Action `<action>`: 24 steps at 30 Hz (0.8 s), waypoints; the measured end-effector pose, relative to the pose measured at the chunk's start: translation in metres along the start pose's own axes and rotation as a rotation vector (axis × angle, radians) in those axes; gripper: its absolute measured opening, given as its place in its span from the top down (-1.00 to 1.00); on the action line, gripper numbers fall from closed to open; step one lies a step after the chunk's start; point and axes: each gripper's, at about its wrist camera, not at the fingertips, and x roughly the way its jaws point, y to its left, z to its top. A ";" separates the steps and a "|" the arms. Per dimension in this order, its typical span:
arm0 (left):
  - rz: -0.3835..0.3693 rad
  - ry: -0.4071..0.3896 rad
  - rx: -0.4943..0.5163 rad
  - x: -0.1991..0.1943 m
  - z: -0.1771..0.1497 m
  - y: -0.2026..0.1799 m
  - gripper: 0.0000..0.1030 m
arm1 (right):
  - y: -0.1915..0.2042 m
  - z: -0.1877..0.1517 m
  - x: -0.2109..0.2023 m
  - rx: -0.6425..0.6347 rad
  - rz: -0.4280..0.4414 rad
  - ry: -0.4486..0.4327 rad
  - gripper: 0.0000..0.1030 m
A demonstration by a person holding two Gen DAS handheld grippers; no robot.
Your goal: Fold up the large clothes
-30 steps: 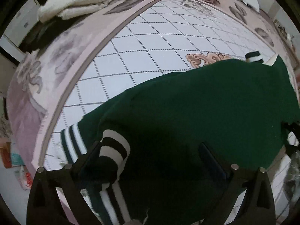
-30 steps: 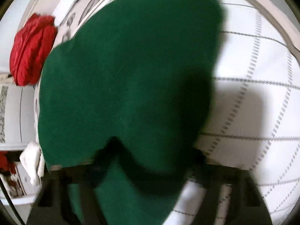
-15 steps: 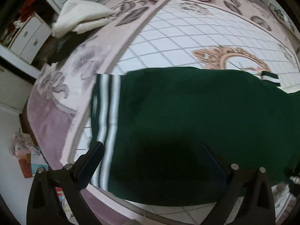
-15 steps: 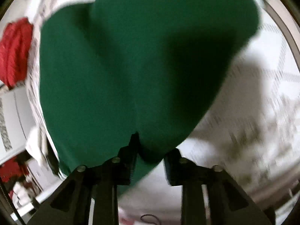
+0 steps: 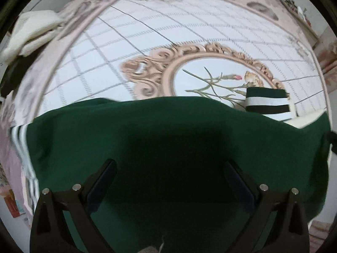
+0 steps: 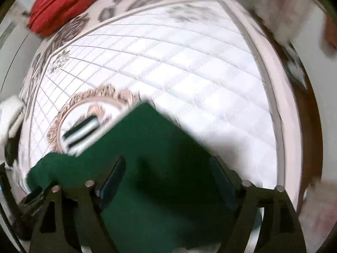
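A dark green sweater (image 5: 168,139) with white-striped trim lies flat on the patterned bedspread (image 5: 147,38). Its striped hem (image 5: 23,147) is at the left and a striped cuff (image 5: 267,103) pokes out at the far right. My left gripper (image 5: 169,168) is open and empty just above the sweater's near part. In the right wrist view the sweater (image 6: 160,160) shows a corner pointing away, with the cuff (image 6: 82,132) to its left. My right gripper (image 6: 168,168) is open and empty over the cloth. The view is blurred.
A cream folded blanket (image 5: 31,33) lies at the bed's far left. A red bundle (image 6: 63,2) sits at the far end of the bed. A wooden bed edge (image 6: 309,113) runs along the right.
The right gripper has opened and let go of the sweater, which now lies flat. Both grippers have pulled back and tilted up, so more bedspread shows. The left stayed open.
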 end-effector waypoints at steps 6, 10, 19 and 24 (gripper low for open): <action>-0.029 0.032 -0.027 0.018 0.005 0.000 -1.00 | -0.024 0.016 0.049 0.013 0.123 0.175 0.85; -0.037 0.056 -0.053 0.018 0.005 0.005 -1.00 | -0.023 0.005 0.007 -0.027 0.106 0.057 0.89; 0.038 0.033 -0.071 0.019 0.020 0.018 -1.00 | -0.021 0.025 -0.058 0.103 0.239 -0.178 0.90; 0.047 0.062 -0.091 0.030 0.027 0.020 -1.00 | -0.034 0.066 0.049 0.175 0.171 0.131 0.85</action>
